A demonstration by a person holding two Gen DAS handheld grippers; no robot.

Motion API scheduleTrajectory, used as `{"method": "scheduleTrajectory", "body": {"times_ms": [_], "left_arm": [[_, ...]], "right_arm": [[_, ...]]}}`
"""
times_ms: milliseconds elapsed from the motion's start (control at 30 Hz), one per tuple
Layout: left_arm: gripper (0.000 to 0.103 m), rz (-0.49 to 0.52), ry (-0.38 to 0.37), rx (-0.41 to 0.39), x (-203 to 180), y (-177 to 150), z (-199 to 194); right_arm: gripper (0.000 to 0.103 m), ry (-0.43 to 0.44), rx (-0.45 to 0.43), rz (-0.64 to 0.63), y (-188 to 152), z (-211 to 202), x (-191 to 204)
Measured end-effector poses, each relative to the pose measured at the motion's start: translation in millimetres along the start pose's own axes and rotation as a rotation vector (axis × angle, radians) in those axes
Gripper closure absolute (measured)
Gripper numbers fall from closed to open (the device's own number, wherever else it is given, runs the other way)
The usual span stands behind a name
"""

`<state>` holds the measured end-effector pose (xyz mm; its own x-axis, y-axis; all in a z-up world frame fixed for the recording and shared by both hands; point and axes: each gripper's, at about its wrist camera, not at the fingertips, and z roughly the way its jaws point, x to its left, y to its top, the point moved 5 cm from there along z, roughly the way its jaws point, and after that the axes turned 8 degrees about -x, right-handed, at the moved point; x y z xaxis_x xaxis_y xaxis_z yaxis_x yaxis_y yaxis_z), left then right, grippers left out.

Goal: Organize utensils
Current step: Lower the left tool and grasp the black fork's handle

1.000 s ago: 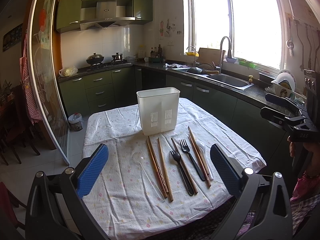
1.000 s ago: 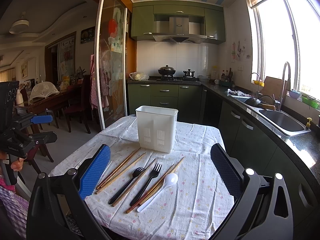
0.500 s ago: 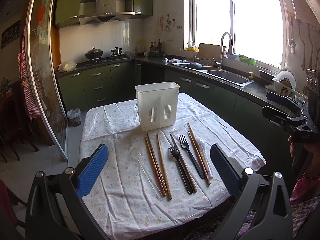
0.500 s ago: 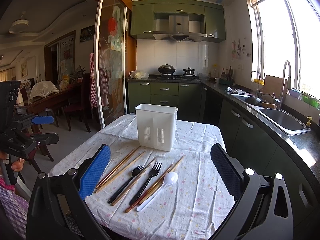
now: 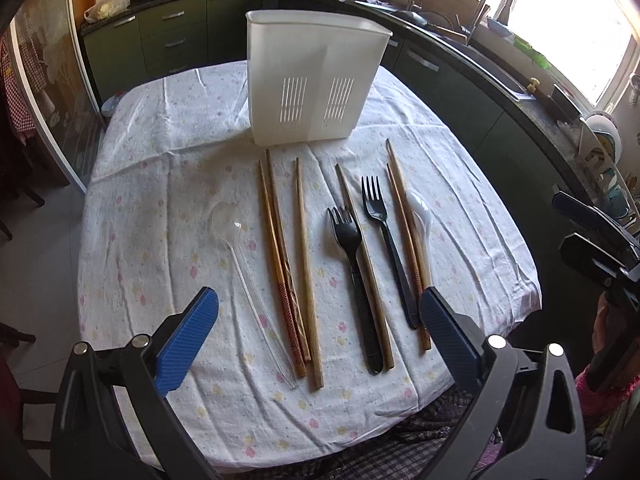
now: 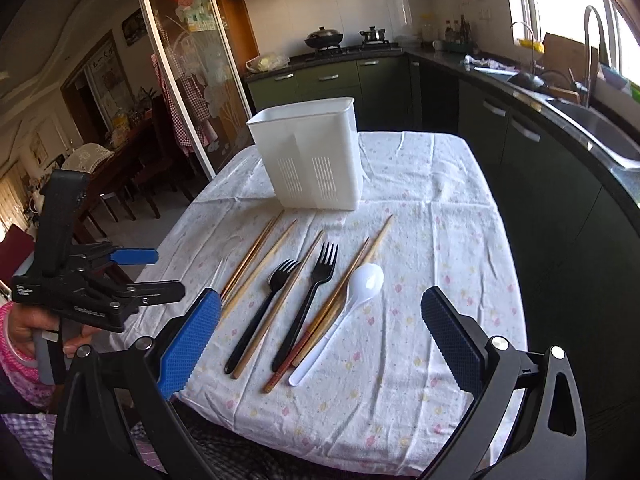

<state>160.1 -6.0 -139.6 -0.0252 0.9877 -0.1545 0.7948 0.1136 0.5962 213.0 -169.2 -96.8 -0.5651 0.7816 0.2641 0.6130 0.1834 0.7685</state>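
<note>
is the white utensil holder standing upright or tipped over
Upright. The white utensil holder stands on its base on the tablecloth with its open rim facing up, slotted wall toward the utensils. Whether anything is inside cannot be told.

a home kitchen: green cabinets, stove with pots, sink, cloth-covered table.

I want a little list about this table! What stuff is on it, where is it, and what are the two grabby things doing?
Surface: table with a flowered cloth
Holder: white utensil holder, upright at the far side, nothing seen in it
Chopsticks: wooden chopsticks lying flat in front of the holder
Forks: two black forks, between the chopsticks
Spoons: white spoon at one end of the row, clear spoon at the other
Left gripper: above the utensils, closing slightly, nothing between its fingers
Right gripper: open, holding nothing
</note>
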Motion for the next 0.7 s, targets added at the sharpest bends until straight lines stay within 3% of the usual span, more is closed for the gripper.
{"method": "scheduleTrajectory", "body": {"times_ms": [100, 267, 633, 700], "left_arm": [[0.034, -0.005, 0.014, 0.088, -4.5, 1.0, 27.5], [0.051, -0.056, 0.041, 0.202, -4.7, 1.4, 67.8], [0.053, -0.058, 0.056, 0.243, -21.5, 8.9, 95.4], [0.06, -0.053, 0.065, 0.252, -22.4, 8.5, 98.2]], "right_arm": [[0.004, -0.012, 0.002, 0.024, -0.2, 0.2, -4.8], [0.004, -0.016, 0.002, 0.038, -0.4, -5.4, -8.5], [0.004, -0.013, 0.007, 0.037, -3.3, -5.4, -12.0], [0.004, -0.012, 0.005, 0.035, -3.1, -6.8, -11.2]]}}
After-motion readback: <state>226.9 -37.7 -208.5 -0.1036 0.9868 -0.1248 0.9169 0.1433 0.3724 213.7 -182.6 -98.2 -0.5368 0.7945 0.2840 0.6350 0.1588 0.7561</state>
